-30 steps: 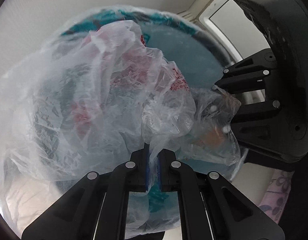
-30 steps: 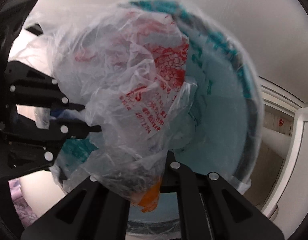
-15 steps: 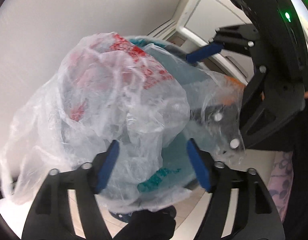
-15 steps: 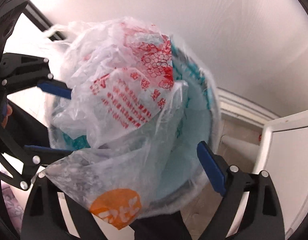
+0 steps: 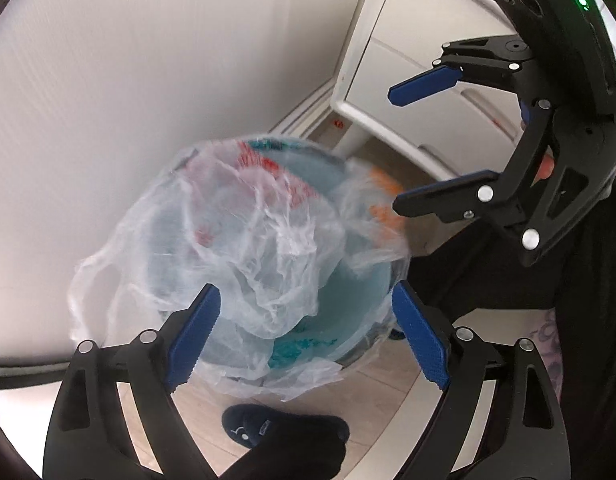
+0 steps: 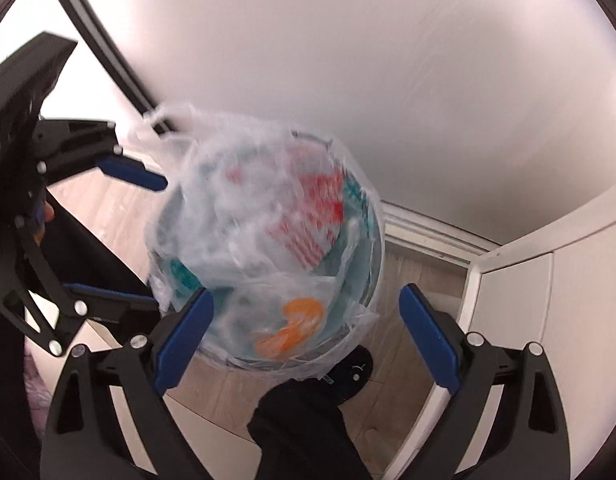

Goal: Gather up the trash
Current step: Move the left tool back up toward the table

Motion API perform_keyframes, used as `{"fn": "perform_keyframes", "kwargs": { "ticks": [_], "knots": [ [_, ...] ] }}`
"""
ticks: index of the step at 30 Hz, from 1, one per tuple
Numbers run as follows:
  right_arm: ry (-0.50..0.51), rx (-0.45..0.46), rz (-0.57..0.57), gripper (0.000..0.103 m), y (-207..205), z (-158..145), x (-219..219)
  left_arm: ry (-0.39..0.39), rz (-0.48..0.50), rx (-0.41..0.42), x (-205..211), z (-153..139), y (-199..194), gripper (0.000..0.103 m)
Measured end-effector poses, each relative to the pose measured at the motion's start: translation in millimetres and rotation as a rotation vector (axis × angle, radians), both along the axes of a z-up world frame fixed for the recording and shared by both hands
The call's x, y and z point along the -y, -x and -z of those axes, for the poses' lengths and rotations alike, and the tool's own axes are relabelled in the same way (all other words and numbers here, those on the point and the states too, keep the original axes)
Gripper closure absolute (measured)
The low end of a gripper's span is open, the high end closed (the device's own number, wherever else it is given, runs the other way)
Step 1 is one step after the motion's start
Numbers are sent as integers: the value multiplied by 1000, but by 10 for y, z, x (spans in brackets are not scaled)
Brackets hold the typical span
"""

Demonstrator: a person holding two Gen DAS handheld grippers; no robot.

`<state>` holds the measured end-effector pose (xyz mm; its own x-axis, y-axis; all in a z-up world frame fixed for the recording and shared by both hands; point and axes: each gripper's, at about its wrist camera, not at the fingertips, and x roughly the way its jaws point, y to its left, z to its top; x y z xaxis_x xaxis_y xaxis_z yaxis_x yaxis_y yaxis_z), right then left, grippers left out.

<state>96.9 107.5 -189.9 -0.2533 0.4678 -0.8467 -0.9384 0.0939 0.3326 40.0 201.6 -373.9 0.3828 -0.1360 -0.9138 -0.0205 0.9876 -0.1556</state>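
Clear crinkly plastic bags [image 5: 243,236] are sitting in the teal bin [image 5: 360,288] now, so that part looks done. Both the left gripper [image 5: 303,340] and right gripper [image 6: 303,340] hang wide apart above it, holding nothing.

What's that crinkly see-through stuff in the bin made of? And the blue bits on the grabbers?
The bags look like thin plastic film: see-through, wrinkled, with red and orange print. The bin seems smooth teal plastic, though blur makes that unsure. The blue pads look like ridged rubber or soft plastic, judging by their toothed edge.
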Motion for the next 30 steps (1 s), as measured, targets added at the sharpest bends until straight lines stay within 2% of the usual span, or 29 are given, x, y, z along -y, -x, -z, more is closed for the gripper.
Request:
{"fn": "perform_keyframes", "kwargs": {
  "ticks": [8,12,16,22,30],
  "knots": [
    [-97,-27,88,12,-237,-458,170,-24,-20,82,58,-343,71,15],
    [-163,-24,146,12,-331,-742,330,-49,-16,149,112,-612,-14,6],
    [-240,-16,222,12,-500,-1130,582,-68,9,214,140,-874,-29,6],
    [-343,26,338,12,-765,-1611,1214,-93,93,284,358,-1237,-127,6],
    [-361,113,481,12,-1110,-1999,2165,-110,288,356,826,-1702,-460,6]
  ]
}}
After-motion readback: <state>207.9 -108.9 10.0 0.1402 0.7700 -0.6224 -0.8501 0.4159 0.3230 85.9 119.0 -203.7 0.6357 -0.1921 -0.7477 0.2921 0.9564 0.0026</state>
